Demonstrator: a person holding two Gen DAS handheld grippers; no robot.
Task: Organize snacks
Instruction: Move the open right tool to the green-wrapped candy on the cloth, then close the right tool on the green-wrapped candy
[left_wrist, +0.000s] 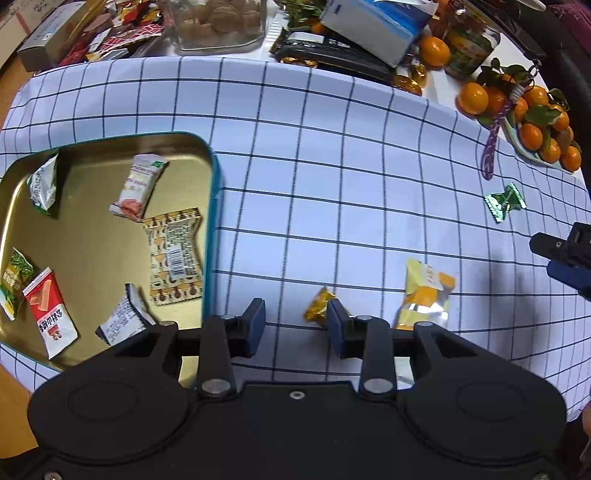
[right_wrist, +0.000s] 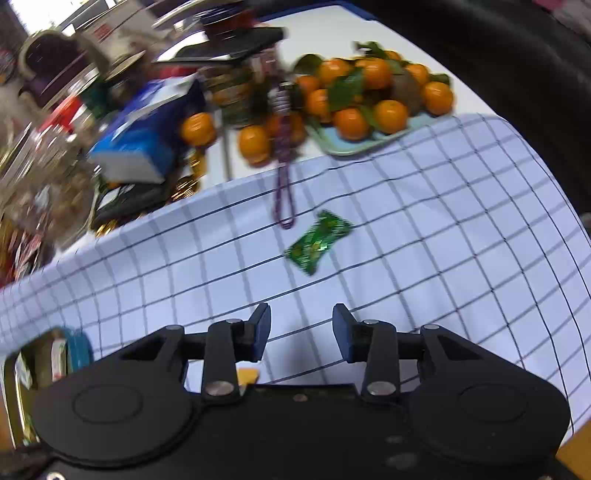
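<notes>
A teal tin with a gold inside (left_wrist: 212, 162) lies at the left on the checked cloth and holds several wrapped snacks. My left gripper (left_wrist: 295, 325) is open and empty, just right of the tin. A small gold candy (left_wrist: 317, 306) lies right beside its right finger. A yellow snack pack (left_wrist: 424, 295) lies further right. A green wrapped candy (left_wrist: 504, 202) lies at the far right; it also shows in the right wrist view (right_wrist: 317, 242). My right gripper (right_wrist: 301, 332) is open and empty, short of the green candy; it also shows at the left wrist view's right edge (left_wrist: 565, 254).
A tray of oranges (right_wrist: 332, 146) stands at the back right, with a purple bead string (right_wrist: 282, 192) trailing onto the cloth. A blue and white box (left_wrist: 376, 26), a jar (left_wrist: 218, 22) and snack packets crowd the table's far edge.
</notes>
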